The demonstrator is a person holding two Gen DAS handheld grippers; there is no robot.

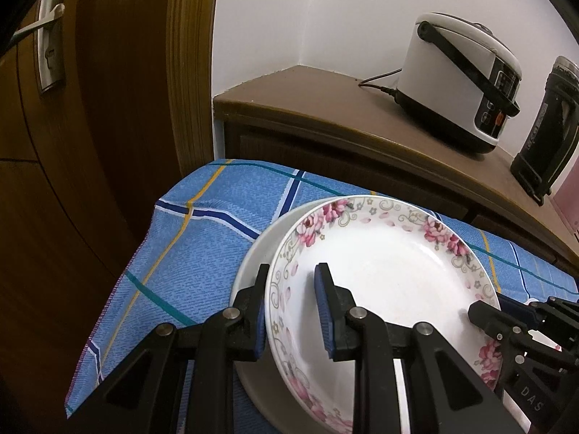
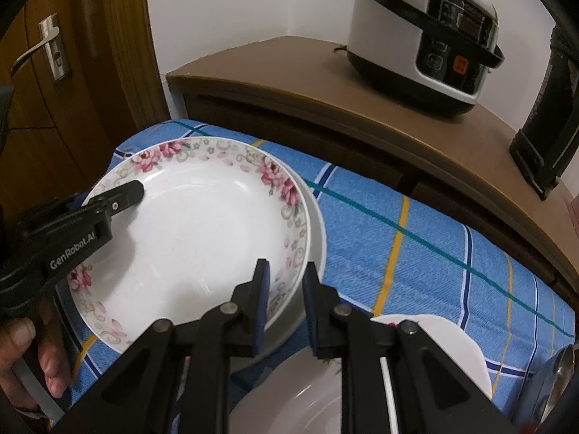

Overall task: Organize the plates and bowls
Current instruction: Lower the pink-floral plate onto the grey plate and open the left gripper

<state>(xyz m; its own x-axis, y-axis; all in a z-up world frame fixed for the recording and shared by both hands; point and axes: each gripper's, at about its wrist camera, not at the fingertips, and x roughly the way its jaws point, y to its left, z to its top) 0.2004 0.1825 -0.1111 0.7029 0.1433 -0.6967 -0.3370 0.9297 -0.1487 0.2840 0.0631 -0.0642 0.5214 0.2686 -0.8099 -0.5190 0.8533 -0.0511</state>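
Note:
A white plate with pink flowers on its rim (image 1: 383,271) (image 2: 202,224) rests on a plain white plate (image 1: 253,253) (image 2: 318,238) on the blue checked cloth. My left gripper (image 1: 293,311) straddles the flowered plate's left rim, one finger outside, one inside, with a gap left at the rim. It also shows in the right wrist view (image 2: 130,191). My right gripper (image 2: 286,289) straddles the right rim of the flowered plate, jaws apart. It shows at the right of the left wrist view (image 1: 485,318).
A wooden cabinet (image 1: 325,108) stands behind the table with a white rice cooker (image 1: 459,83) and a black appliance (image 1: 546,126). A wooden door with a handle (image 1: 47,43) is at the left. More white dishes (image 2: 427,347) lie at the near right.

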